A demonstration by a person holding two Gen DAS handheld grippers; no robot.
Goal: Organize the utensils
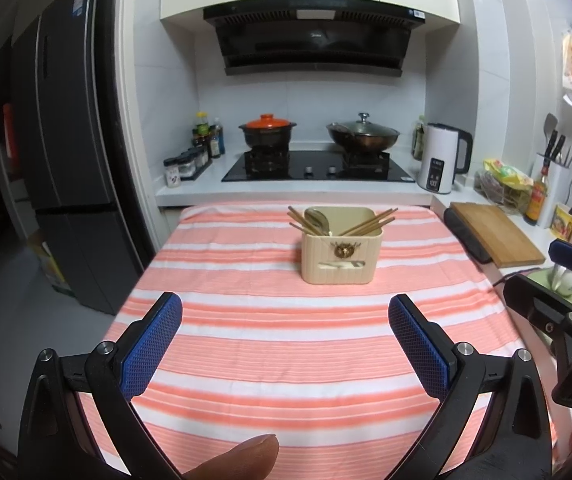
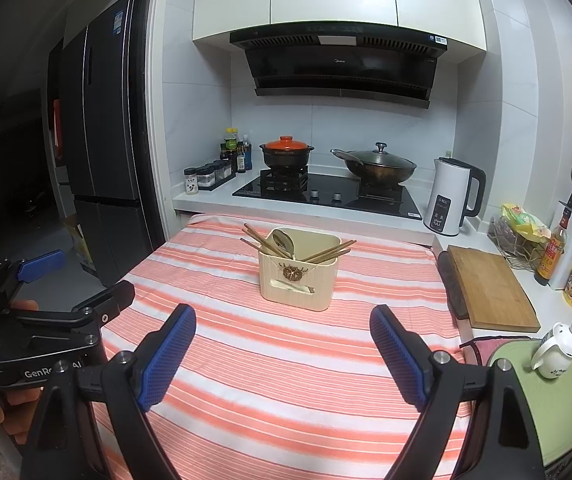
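Observation:
A cream utensil holder (image 1: 340, 255) stands on the striped cloth toward the far side of the table; it also shows in the right wrist view (image 2: 297, 280). Wooden chopsticks (image 1: 368, 222) lean out of it to both sides, and a metal spoon (image 1: 318, 220) stands inside. In the right wrist view the chopsticks (image 2: 328, 254) and spoon (image 2: 284, 242) show the same way. My left gripper (image 1: 285, 332) is open and empty, near the table's front. My right gripper (image 2: 283, 344) is open and empty, also short of the holder.
The table carries a pink and white striped cloth (image 1: 286, 360). Behind it is a hob with an orange-lidded pot (image 1: 268, 131) and a wok (image 1: 363, 134). A white kettle (image 1: 442, 158), a wooden cutting board (image 1: 496, 234) and a small teapot (image 2: 558, 350) are at the right.

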